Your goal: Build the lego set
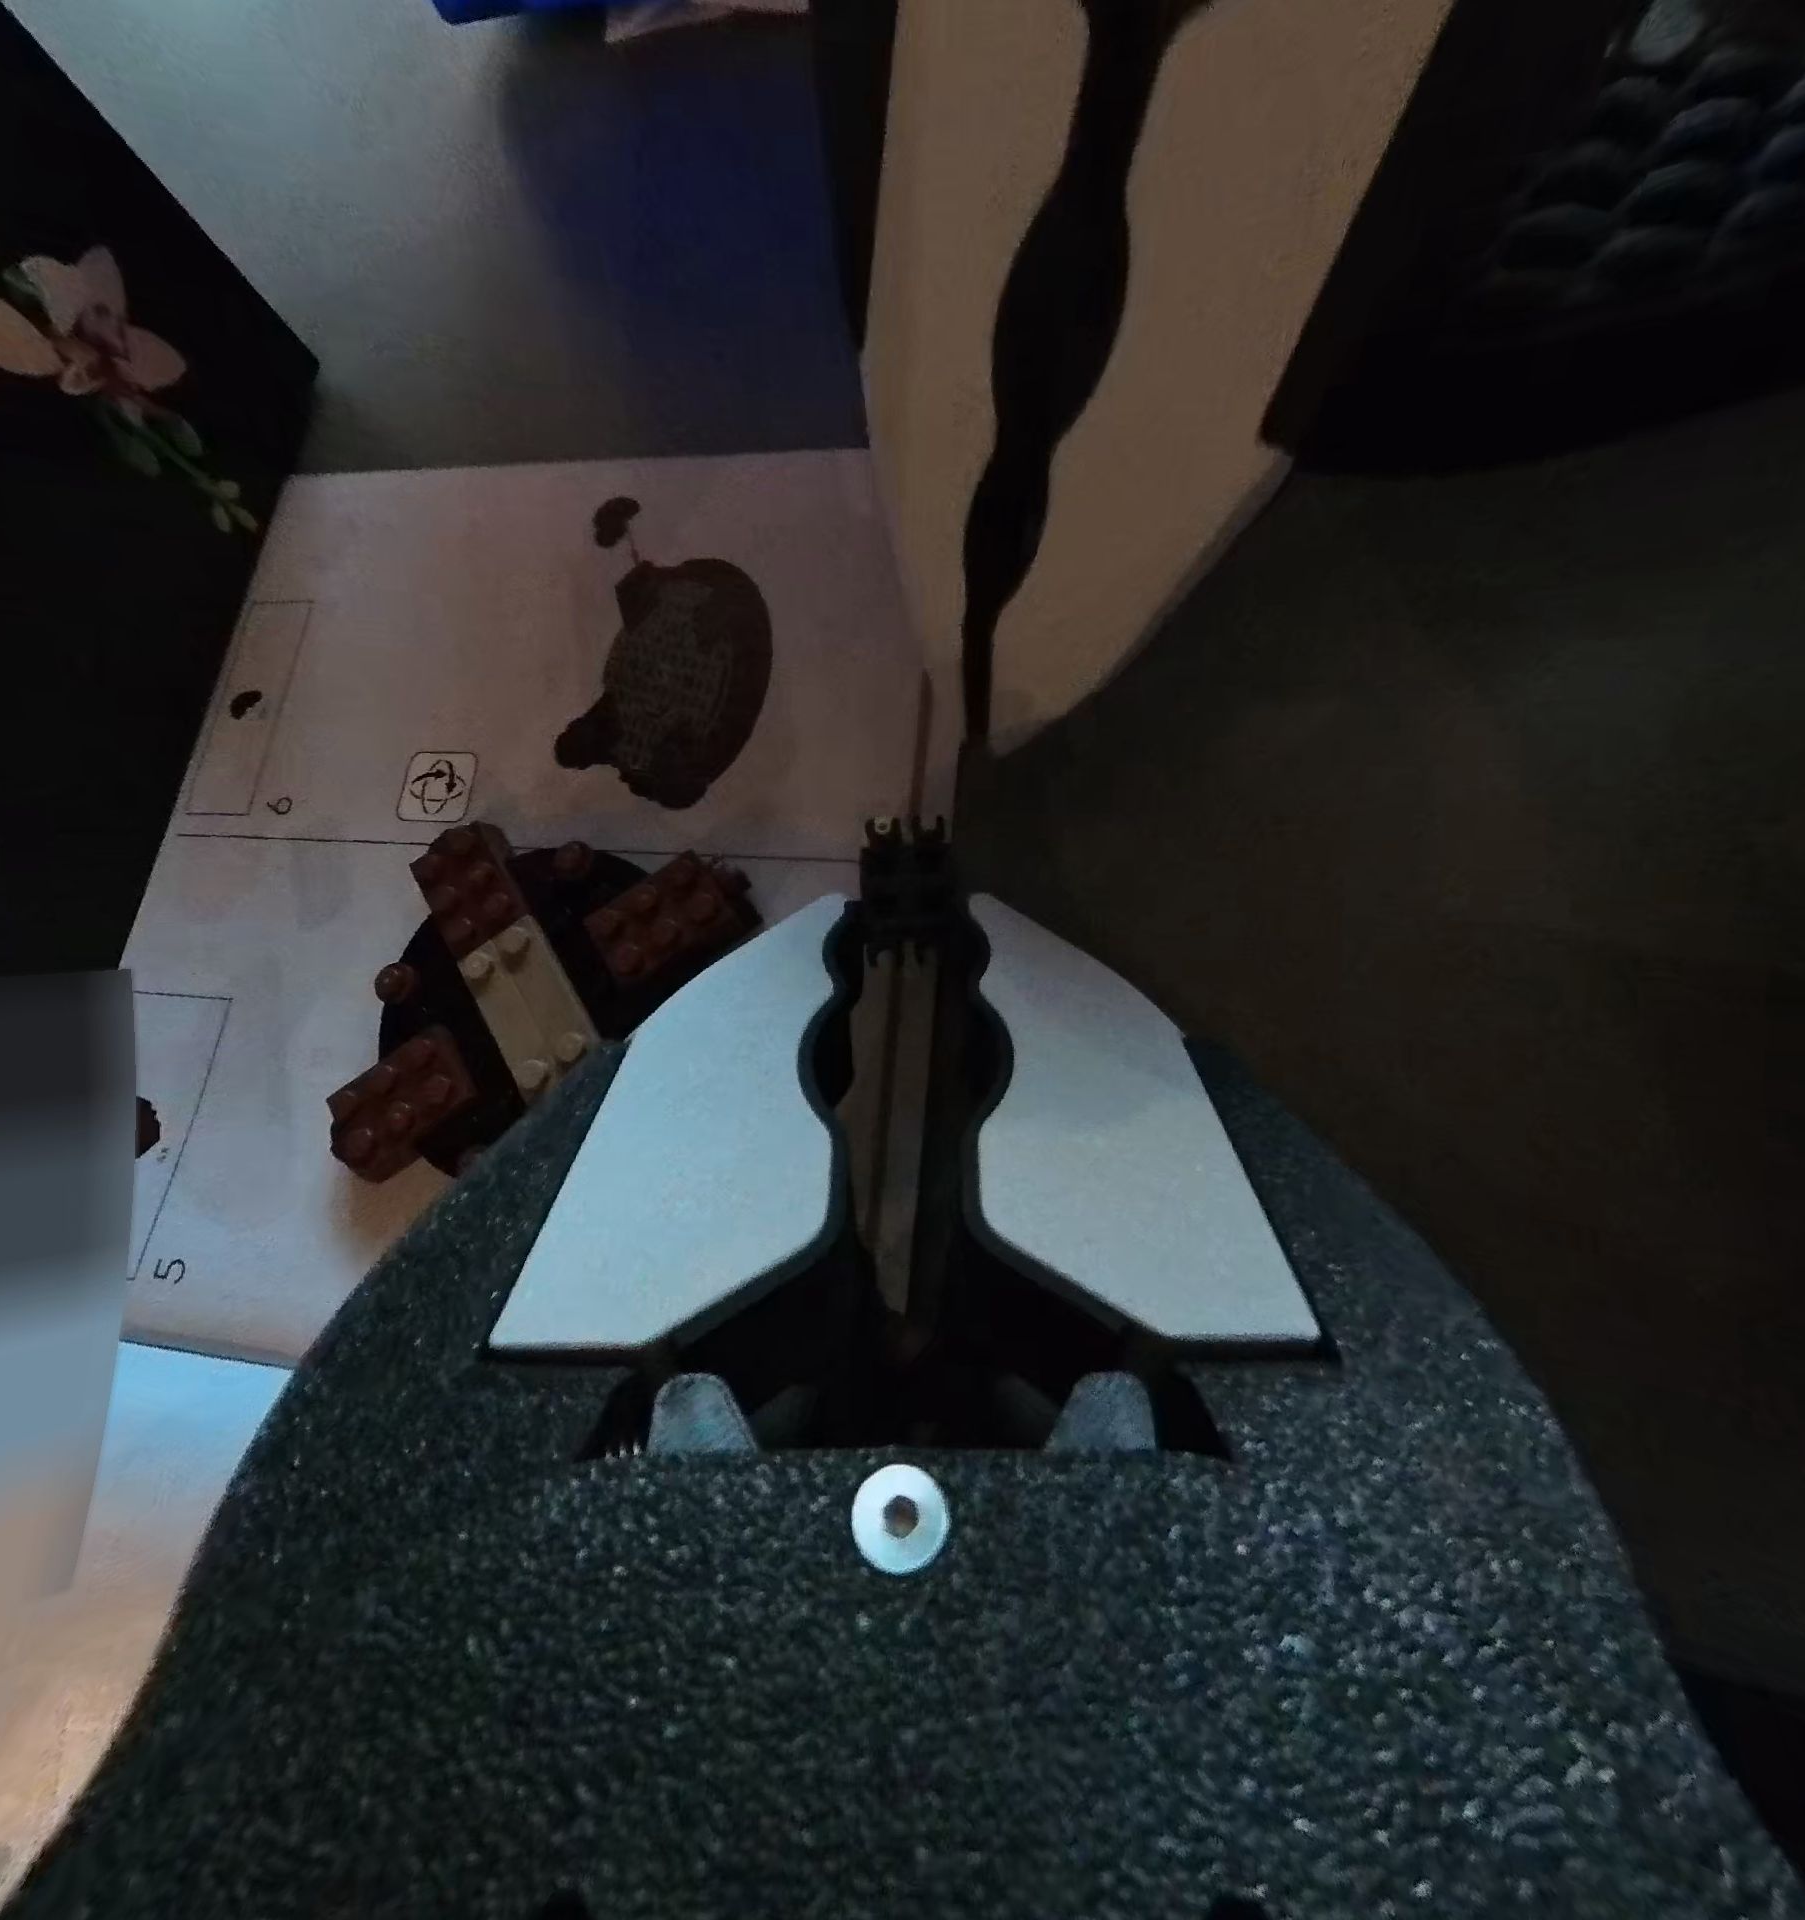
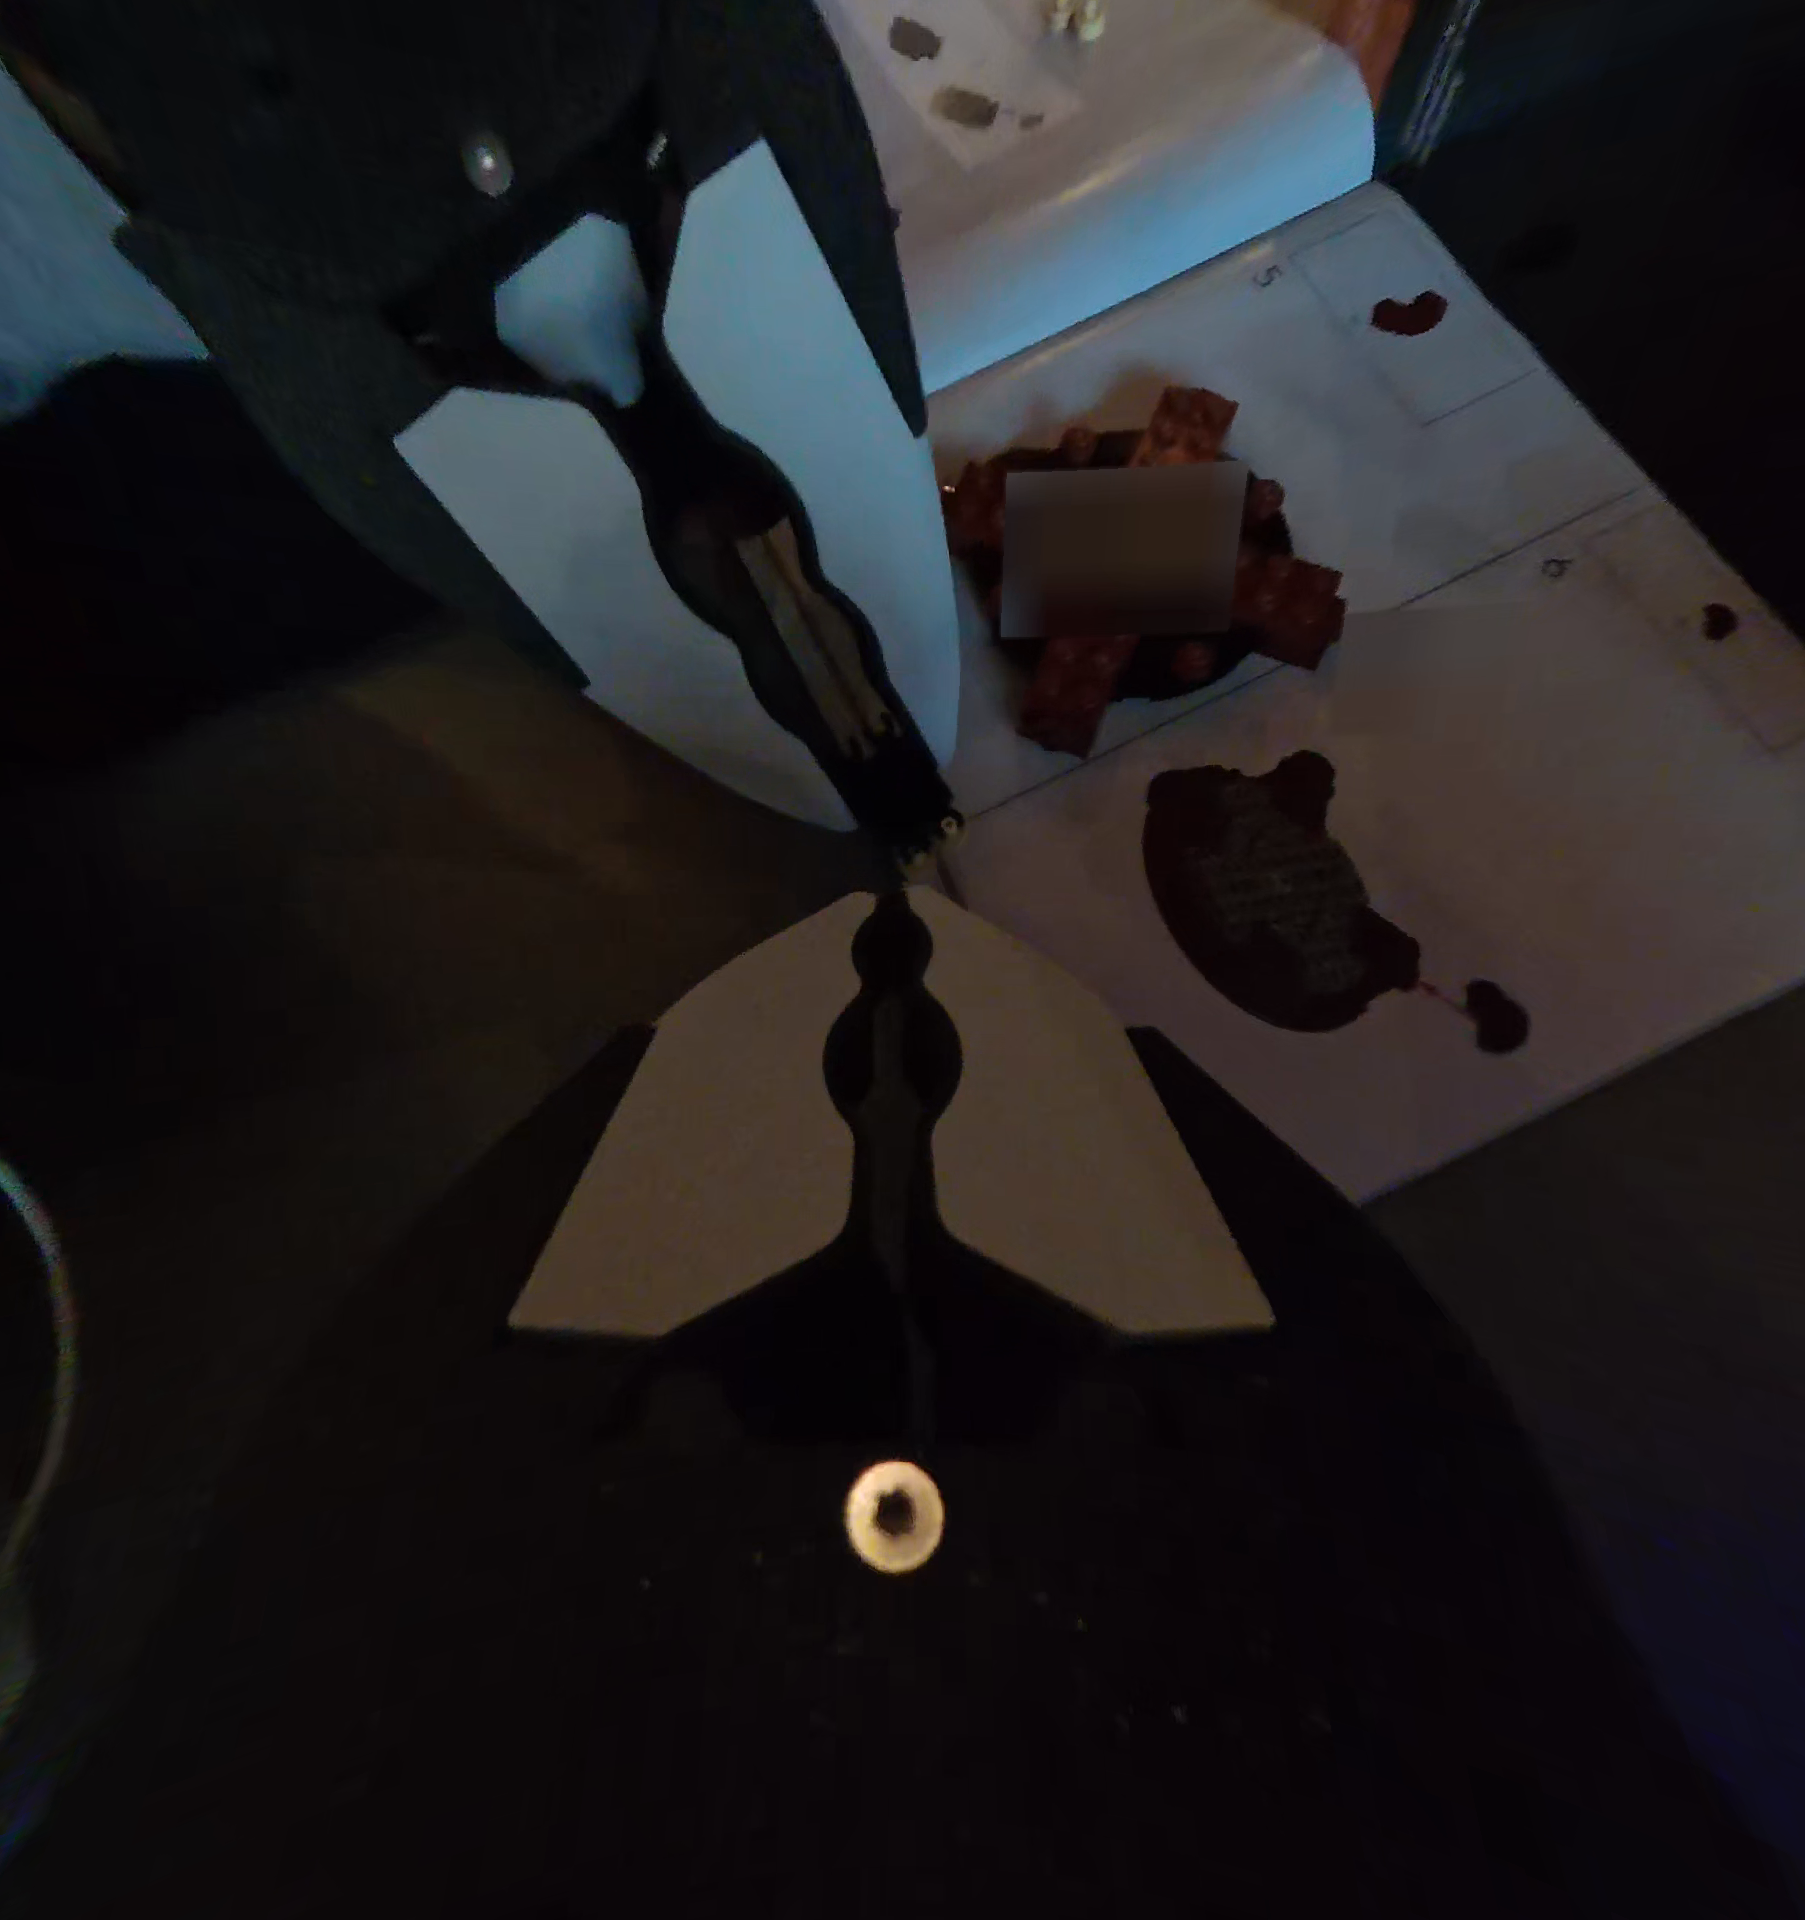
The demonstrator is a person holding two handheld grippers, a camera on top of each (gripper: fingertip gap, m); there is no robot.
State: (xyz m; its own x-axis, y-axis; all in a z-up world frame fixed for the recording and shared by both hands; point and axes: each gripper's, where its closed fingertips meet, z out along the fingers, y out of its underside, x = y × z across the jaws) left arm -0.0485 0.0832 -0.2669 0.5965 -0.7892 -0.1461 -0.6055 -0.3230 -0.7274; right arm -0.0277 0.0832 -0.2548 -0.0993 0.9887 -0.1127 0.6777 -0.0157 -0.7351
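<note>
Left gripper point(image 1: 903, 894): fingers are clamping a small black toothed brick piece point(image 1: 903, 868), its end sticking out past the tips.
Right gripper point(image 2: 893, 909): fingers are closing together, tips almost meeting the black piece.
Brick model point(image 1: 503, 997): brown and tan bricks on a black round base, sitting on the instruction booklet point(image 1: 441, 582).
Booklet: lying open on the dark tabletop point(image 1: 1449, 935).

**Dim room, dark tabletop**

Dark matte table point(image 1: 1449, 935). Open white booklet point(image 1: 524, 582) is the landmark: dark box printed with pink orchids point(image 1: 77, 343) left of it, dark knobbly object point(image 1: 1687, 187) far right. Light low, bluish.
</note>
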